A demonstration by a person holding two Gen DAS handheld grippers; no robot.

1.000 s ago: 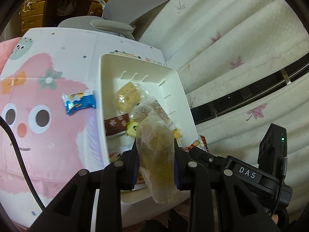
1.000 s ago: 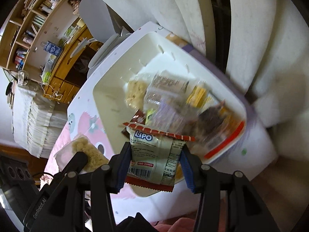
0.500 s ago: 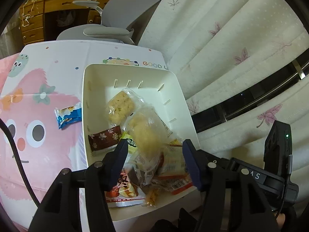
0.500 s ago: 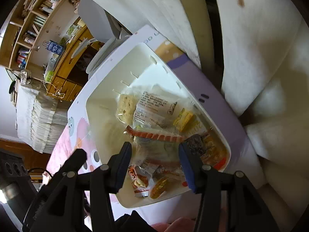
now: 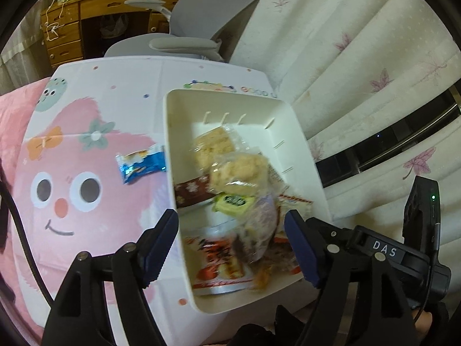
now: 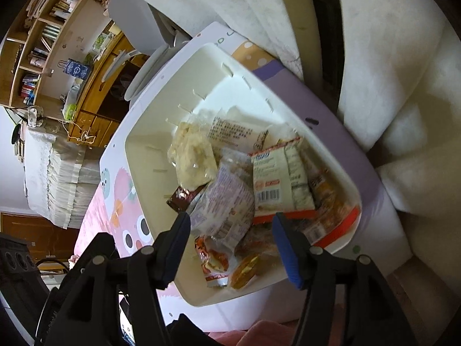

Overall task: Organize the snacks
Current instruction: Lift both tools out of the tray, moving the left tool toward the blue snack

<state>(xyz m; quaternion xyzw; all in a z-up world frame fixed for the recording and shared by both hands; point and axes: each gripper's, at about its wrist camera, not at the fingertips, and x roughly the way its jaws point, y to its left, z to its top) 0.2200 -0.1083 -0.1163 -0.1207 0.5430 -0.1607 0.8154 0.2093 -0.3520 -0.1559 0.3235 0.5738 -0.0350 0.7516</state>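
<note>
From my left wrist camera, I see my left gripper (image 5: 230, 245) over the white bin (image 5: 173, 155). Its fingers (image 5: 161, 245) are wide and opening more, and nothing is pinched between them. A second ago they squeezed a clear bag with a yellow cake. Now that clear bag (image 5: 239, 170) lies on top of the pile in the bin, so I think the drop is done. One blue snack pack (image 5: 142, 165) is still outside, lying on the pink cartoon tabletop (image 5: 72, 144) just beside the bin's left wall. I think that one is next. Behind the tabletop there is a grey chair (image 5: 187, 43) and a wooden desk (image 5: 86, 14). From my right wrist camera, my right gripper (image 6: 230, 248) also hangs over the white bin (image 6: 138, 144). Its fingers (image 6: 285, 248) are opening too, with nothing held. A second ago they held a cream snack pack with a red edge. Now that cream snack pack (image 6: 276, 181) lies in the bin on the other snacks, near the right wall. Both hands are free, and most snacks look put away. The snacks are piled loose, so a new one could slide off the heap.
</note>
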